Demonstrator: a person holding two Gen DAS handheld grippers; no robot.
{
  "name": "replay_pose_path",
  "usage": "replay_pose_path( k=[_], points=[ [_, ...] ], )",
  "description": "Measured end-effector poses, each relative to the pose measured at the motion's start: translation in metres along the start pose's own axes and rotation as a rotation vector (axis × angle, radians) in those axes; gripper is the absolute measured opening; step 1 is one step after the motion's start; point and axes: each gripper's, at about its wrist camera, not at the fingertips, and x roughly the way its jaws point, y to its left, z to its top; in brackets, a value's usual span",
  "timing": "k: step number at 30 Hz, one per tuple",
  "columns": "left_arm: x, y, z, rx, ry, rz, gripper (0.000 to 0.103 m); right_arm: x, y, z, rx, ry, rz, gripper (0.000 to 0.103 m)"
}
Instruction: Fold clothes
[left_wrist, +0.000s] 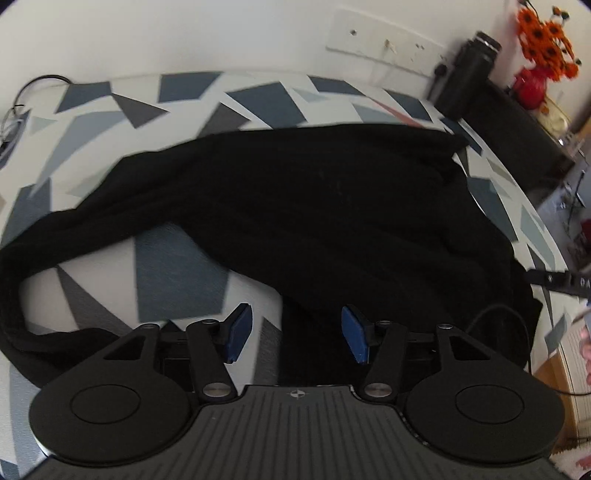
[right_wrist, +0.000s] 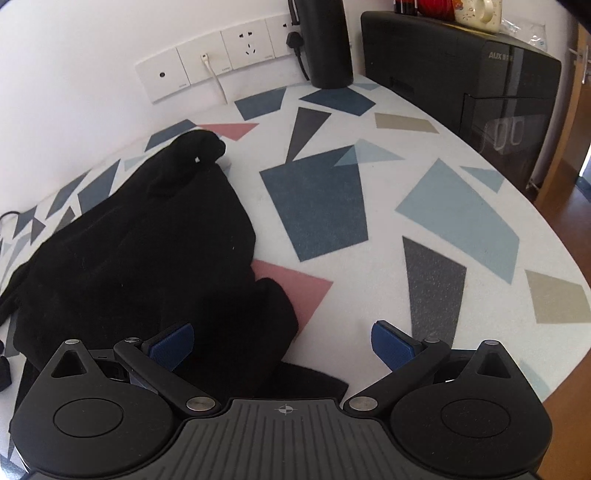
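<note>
A black garment (left_wrist: 303, 206) lies bunched on a table with a geometric-patterned cover (left_wrist: 177, 273). A long part of it trails to the left and curls toward the near edge. My left gripper (left_wrist: 297, 338) is open and empty, just above the garment's near edge. In the right wrist view the garment (right_wrist: 147, 251) fills the left half of the table (right_wrist: 369, 258). My right gripper (right_wrist: 282, 345) is open and empty, over the garment's near right corner, its left pad (right_wrist: 173, 349) above the cloth.
A wall with a socket strip (right_wrist: 221, 62) runs behind the table. A black bottle (right_wrist: 325, 40) stands at the back. A black appliance (right_wrist: 480, 74) sits at the back right, with a red vase of orange flowers (left_wrist: 543, 55) on it. The table edge curves on the right.
</note>
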Motion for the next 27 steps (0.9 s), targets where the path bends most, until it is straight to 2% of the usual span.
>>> replay_pose_path(
  k=[2,4,5,6,7,10,13,16,21,27],
  points=[
    [0.012,-0.008,-0.006,0.024,0.042,-0.021,0.055,0.000,0.004,-0.002,0.004,0.001,-0.008,0.102],
    [0.014,-0.017,-0.012,0.083,0.023,0.008,0.051,0.000,0.006,-0.004,0.012,-0.001,-0.014,0.102],
    [0.015,-0.022,-0.014,0.124,0.019,0.032,0.038,-0.001,0.007,-0.005,0.020,-0.004,-0.016,0.102],
    [0.016,-0.025,-0.015,0.159,0.015,0.062,0.011,-0.002,0.006,-0.005,0.029,-0.008,-0.017,0.102],
    [0.016,-0.025,-0.016,0.169,0.014,0.073,0.009,-0.004,0.005,-0.005,0.038,-0.012,-0.019,0.102],
    [0.013,-0.012,-0.016,0.092,0.008,0.039,0.007,-0.007,0.000,-0.008,0.059,-0.020,-0.030,0.102],
    [0.008,-0.001,-0.019,0.020,-0.005,0.051,0.006,-0.012,-0.010,-0.009,0.093,-0.031,-0.045,0.102],
    [-0.011,0.012,-0.026,-0.003,-0.043,0.112,0.005,-0.017,-0.024,-0.010,0.135,-0.041,-0.052,0.102],
    [-0.049,0.052,-0.038,-0.135,-0.081,0.206,0.005,-0.024,-0.043,-0.009,0.176,-0.071,-0.036,0.102],
    [-0.060,0.049,-0.061,-0.141,-0.040,0.263,0.005,-0.008,-0.043,-0.012,0.150,-0.045,0.012,0.101]
  ],
)
